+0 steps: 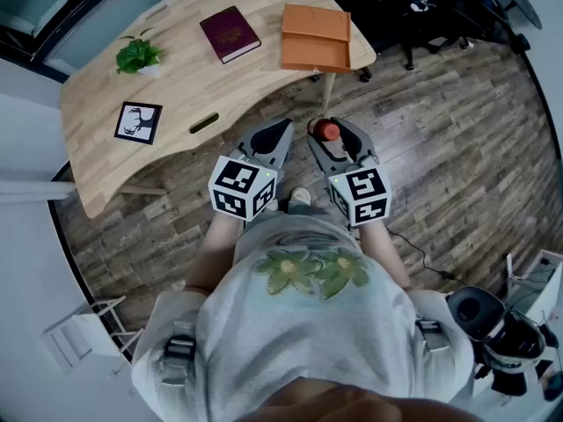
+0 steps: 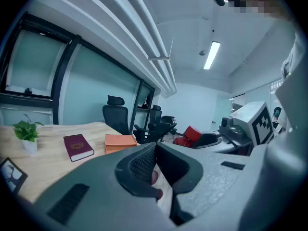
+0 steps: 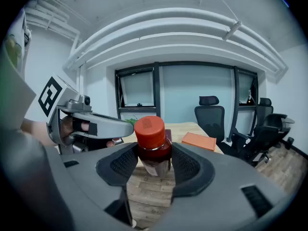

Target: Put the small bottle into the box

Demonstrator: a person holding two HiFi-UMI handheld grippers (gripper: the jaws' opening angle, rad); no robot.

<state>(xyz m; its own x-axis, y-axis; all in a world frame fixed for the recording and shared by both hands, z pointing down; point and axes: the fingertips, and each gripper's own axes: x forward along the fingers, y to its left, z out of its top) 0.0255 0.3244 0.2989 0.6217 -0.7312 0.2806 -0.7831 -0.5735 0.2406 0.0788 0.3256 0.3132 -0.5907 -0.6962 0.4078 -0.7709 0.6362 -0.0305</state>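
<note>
My right tongs (image 3: 155, 163) are clamped on the small bottle (image 1: 327, 130), pads squeezing its sides just under the red cap (image 3: 149, 128), bottle upright. My left tongs (image 1: 283, 128) are pinched together with nothing in them, riding just beside the right pair. Both hang over the wood floor (image 1: 457, 148), just off the near edge of the table (image 1: 193, 86), so the bottle is short of the table. On the table, the orange box (image 1: 315, 38) sits at the right end, with a dark red book (image 1: 230, 33) just left of it. A potted plant (image 1: 138, 55) stands toward the left end, and a framed picture (image 1: 138, 121) lies flat by the table's near left edge.
</note>
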